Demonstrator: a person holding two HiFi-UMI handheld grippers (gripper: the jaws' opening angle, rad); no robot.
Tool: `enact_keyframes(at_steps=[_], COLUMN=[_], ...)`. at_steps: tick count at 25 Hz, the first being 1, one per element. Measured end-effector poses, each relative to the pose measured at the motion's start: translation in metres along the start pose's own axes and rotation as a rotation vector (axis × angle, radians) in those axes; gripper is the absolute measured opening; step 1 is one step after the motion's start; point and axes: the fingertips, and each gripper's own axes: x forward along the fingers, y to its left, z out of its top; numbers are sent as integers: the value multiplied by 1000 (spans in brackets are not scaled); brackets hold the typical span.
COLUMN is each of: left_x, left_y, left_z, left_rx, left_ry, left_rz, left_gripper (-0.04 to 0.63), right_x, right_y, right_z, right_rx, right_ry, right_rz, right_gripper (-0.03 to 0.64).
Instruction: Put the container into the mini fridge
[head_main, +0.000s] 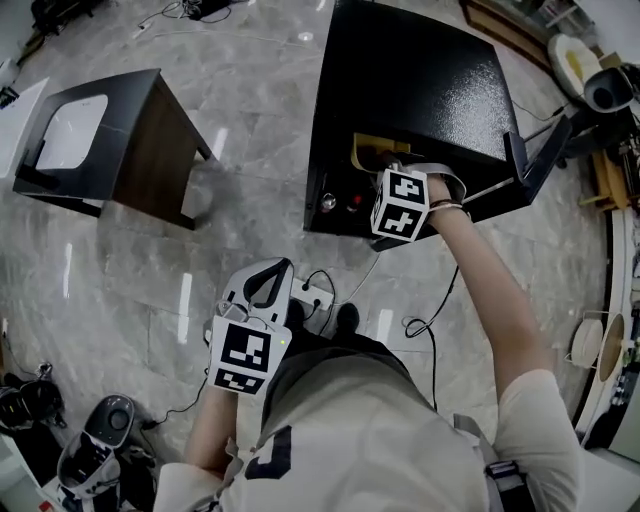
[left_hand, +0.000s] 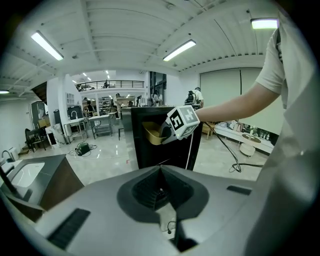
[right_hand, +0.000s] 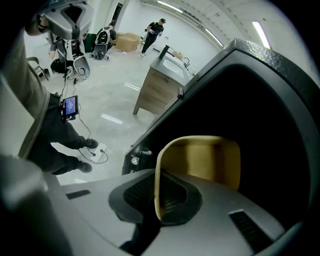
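The yellowish container (head_main: 372, 150) hangs at the open front of the black mini fridge (head_main: 410, 70), partly inside its dark opening. My right gripper (head_main: 388, 172) is shut on the container's near wall. In the right gripper view that thin wall (right_hand: 157, 190) is clamped between the jaws, and the container (right_hand: 205, 157) is empty against the fridge's dark inside (right_hand: 265, 125). My left gripper (head_main: 266, 275) is held low near the person's waist, shut on nothing. The left gripper view shows it (left_hand: 161, 172) pointing toward the fridge (left_hand: 150, 152) and the container (left_hand: 151, 133).
The fridge door (head_main: 540, 150) stands open to the right. A dark side cabinet with a white basin (head_main: 100, 140) stands on the floor at left. A power strip and cables (head_main: 318, 297) lie by the person's feet. Equipment (head_main: 95, 445) sits at the lower left.
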Motion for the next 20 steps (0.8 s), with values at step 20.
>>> enact_keyframes(at_steps=[20], left_x=[7], left_y=[16], left_z=[-9], left_rx=[-27], left_ry=[17], left_rz=[-28], left_gripper=[55], right_x=[26], right_y=[-26], right_z=[-1], right_rx=[18], right_ry=[-1], right_rz=[-63], right_gripper=[32])
